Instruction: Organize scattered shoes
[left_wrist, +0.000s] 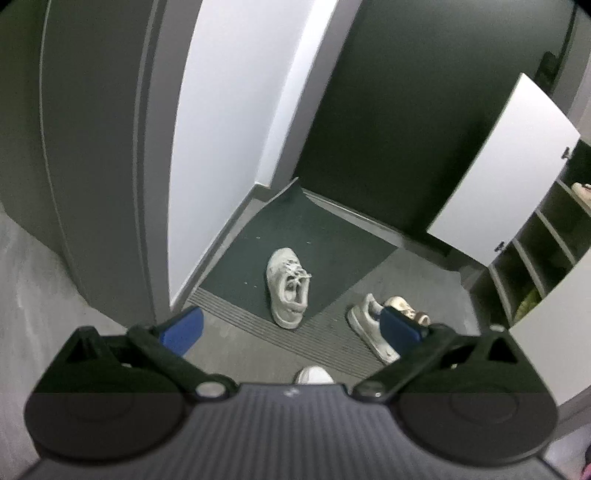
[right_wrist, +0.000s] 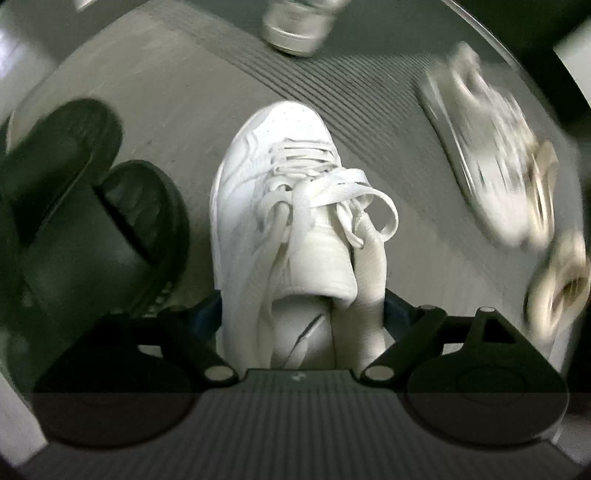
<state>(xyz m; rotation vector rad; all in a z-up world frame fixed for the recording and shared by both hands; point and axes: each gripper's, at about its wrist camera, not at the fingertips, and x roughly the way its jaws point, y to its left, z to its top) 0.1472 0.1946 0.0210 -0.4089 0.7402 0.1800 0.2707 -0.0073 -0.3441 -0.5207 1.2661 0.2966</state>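
Nearby, right tool (right_wrist: 303, 310) clamped a white sneaker (right_wrist: 288, 221) by its heel over the floor, black sandals (right_wrist: 92, 221) just left, left tool (left_wrist: 291, 328) spread open above a worn sneaker (left_wrist: 286, 288) on the dark mat (left_wrist: 314, 236), shoe shelf (left_wrist: 535, 258) at right.

Beyond the left tongs (left_wrist: 291, 325), straight ahead, a dark green rectangular doormat (left_wrist: 314, 236) lies flat on the grey floor (left_wrist: 37, 295). Its far corner is curled up against the threshold. A grey ribbed strip (left_wrist: 236, 314) runs along the mat's near edge, just past the tong tips. Ahead and left stands a white wall panel (left_wrist: 236, 110) with grey skirting (left_wrist: 236, 218) at its foot. A dark grey door (left_wrist: 92, 147) lies further left. A dark green door (left_wrist: 406, 110) stands ahead, behind the mat. To the right, a white flat cabinet door (left_wrist: 509, 173) hangs open.
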